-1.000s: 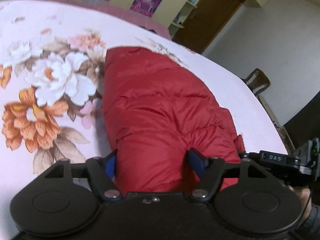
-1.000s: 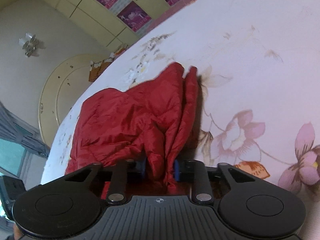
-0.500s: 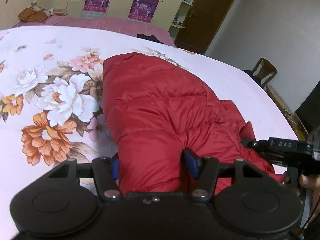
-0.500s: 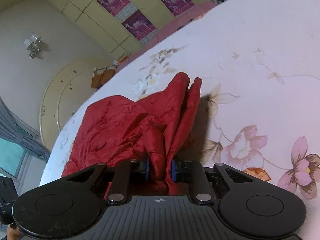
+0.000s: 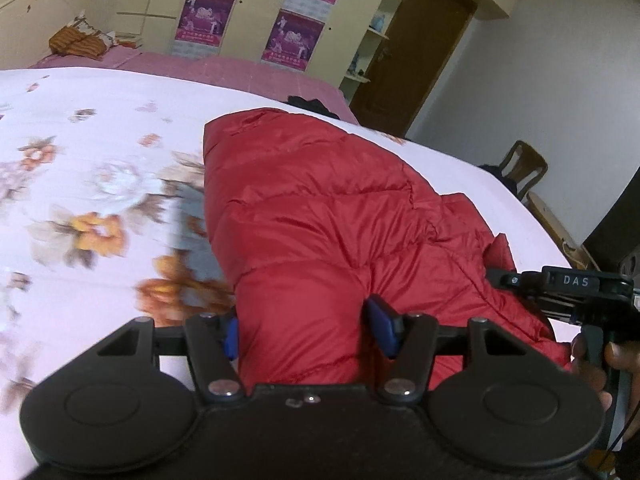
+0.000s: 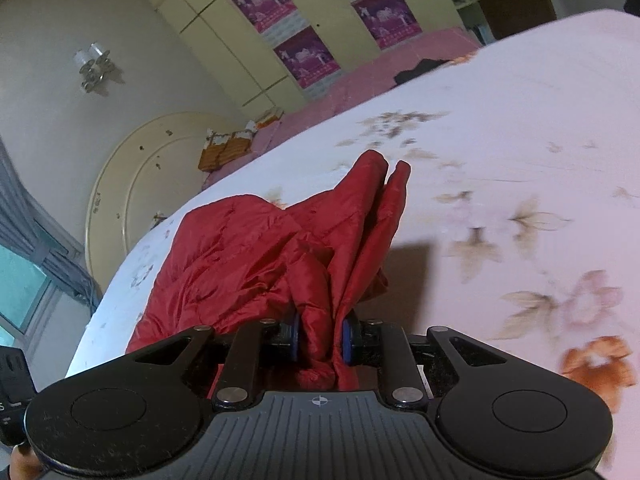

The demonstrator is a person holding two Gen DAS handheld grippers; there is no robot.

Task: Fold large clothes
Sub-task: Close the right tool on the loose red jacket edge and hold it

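A red quilted down jacket [image 5: 320, 216] lies partly lifted on a bed covered with a pale pink floral sheet [image 5: 92, 152]; in the right wrist view the same jacket [image 6: 256, 248] shows as a crumpled mound with two narrow folds standing up towards the far side. We hold its near edge at two places. The left gripper [image 5: 310, 330] is clamped on a thick padded roll of the jacket, its blue pads [image 5: 382, 326] pressing into the fabric on either side; its jaws closed a little further within the last second and now stand fairly wide around the bulk. The right gripper [image 6: 320, 340] is pinched tight on a thin gathered fold, the red cloth bunched between its blue pads [image 6: 349, 338]. In the left wrist view the right tool appears at the right edge, gripped by a hand [image 5: 600, 364]. Beyond the bed we see cream wardrobe doors with purple posters [image 5: 206, 16], a brown door [image 5: 416, 60], a wooden chair [image 5: 524, 166], and a curved cream headboard [image 6: 136, 184].
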